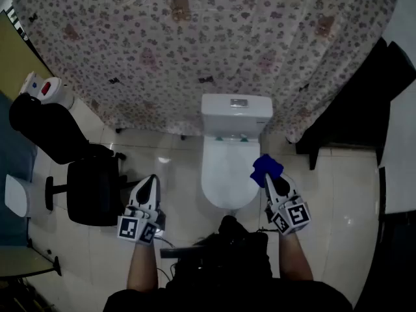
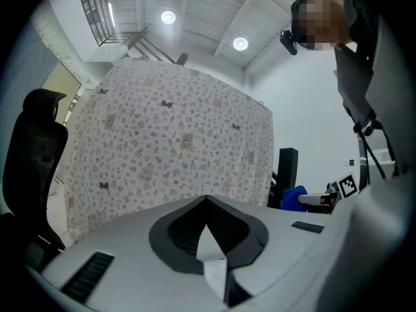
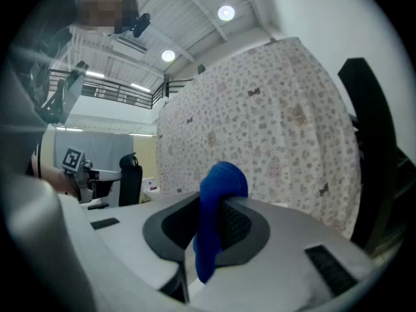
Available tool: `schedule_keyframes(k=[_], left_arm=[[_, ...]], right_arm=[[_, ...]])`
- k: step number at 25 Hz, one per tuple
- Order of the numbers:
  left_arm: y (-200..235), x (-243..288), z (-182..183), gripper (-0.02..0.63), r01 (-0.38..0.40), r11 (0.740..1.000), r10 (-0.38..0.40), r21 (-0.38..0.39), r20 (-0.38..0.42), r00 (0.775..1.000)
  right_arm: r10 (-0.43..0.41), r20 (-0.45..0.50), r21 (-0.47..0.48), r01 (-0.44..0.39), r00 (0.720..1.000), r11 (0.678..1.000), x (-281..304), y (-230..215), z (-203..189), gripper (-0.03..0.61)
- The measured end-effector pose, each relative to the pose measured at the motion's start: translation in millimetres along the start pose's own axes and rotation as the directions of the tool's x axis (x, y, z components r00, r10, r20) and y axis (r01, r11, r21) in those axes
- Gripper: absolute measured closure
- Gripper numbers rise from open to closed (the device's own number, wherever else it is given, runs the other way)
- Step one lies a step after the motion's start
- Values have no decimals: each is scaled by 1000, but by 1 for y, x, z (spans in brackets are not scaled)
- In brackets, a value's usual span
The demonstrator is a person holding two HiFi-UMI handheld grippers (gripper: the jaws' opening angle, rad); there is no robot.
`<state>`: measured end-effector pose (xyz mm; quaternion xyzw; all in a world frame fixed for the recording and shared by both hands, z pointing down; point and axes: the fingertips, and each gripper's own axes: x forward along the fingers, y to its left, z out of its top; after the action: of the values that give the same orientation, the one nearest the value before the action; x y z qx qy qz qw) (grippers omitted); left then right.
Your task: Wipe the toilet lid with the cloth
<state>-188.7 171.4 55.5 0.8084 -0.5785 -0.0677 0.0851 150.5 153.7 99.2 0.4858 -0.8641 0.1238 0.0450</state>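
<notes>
A white toilet (image 1: pixel 229 155) with its lid (image 1: pixel 227 174) down stands in the middle of the head view, against a flowered curtain. My right gripper (image 1: pixel 268 177) is shut on a blue cloth (image 1: pixel 266 168), held over the lid's right edge. In the right gripper view the cloth (image 3: pixel 215 220) hangs bunched between the jaws. My left gripper (image 1: pixel 150 182) is shut and holds nothing, well left of the toilet above the floor. In the left gripper view the jaws meet with nothing between them, and the cloth (image 2: pixel 296 197) shows far right.
A black office chair (image 1: pixel 78 168) stands left of the toilet, near my left gripper. The flowered curtain (image 1: pixel 195 51) hangs behind the cistern (image 1: pixel 236 112). Dark furniture (image 1: pixel 364 103) fills the right side. Pale tiled floor (image 1: pixel 179 168) surrounds the toilet.
</notes>
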Motion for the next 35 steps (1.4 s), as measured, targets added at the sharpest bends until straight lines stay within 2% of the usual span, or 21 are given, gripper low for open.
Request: schedule_keyframes(k=[3,5,9,13,16,18,21,26,29,32,35], left_arm=[[3,53,-26,623,-37,998,37,-56,0,999],[7,81,-52,623,-68,994,65,-84,-34,997],[8,134,-113,621,-92,992,85,-85,-79,993],[17,163,-182,621,-69,995,54,-68,-208,977],[37,169,-236,621,-102,990,70,-97,-290,954],[52,161,-281,621,-161,977,101,-138,-360,927],[83,155,-341,621,-240,953,142,-186,-423,895],[109,148,-389,621,-286,931,168,-225,-431,887],[116,141,-408,621,-317,916,188,-244,-438,879],[117,135,-429,621,-311,916,171,-252,-456,873],[114,133,-448,621,-305,914,147,-267,-483,863]], right_arm=[[73,-30,18,-72,997,997,51,-18,-15,526],[125,-63,42,-122,990,992,82,-24,-34,526],[224,-158,56,-218,962,974,143,-37,-87,526],[273,-248,114,-252,930,961,209,-38,-154,526],[303,-319,202,-248,898,947,261,-31,-222,526],[321,-369,262,-233,872,936,285,-22,-267,528],[340,-403,273,-243,850,931,327,-9,-317,526],[373,-384,303,-266,845,915,392,-4,-363,528],[308,-457,307,-178,834,935,418,-25,-396,526],[191,-582,248,-51,791,967,423,-57,-431,526],[127,-626,155,-37,769,987,415,-80,-442,526]])
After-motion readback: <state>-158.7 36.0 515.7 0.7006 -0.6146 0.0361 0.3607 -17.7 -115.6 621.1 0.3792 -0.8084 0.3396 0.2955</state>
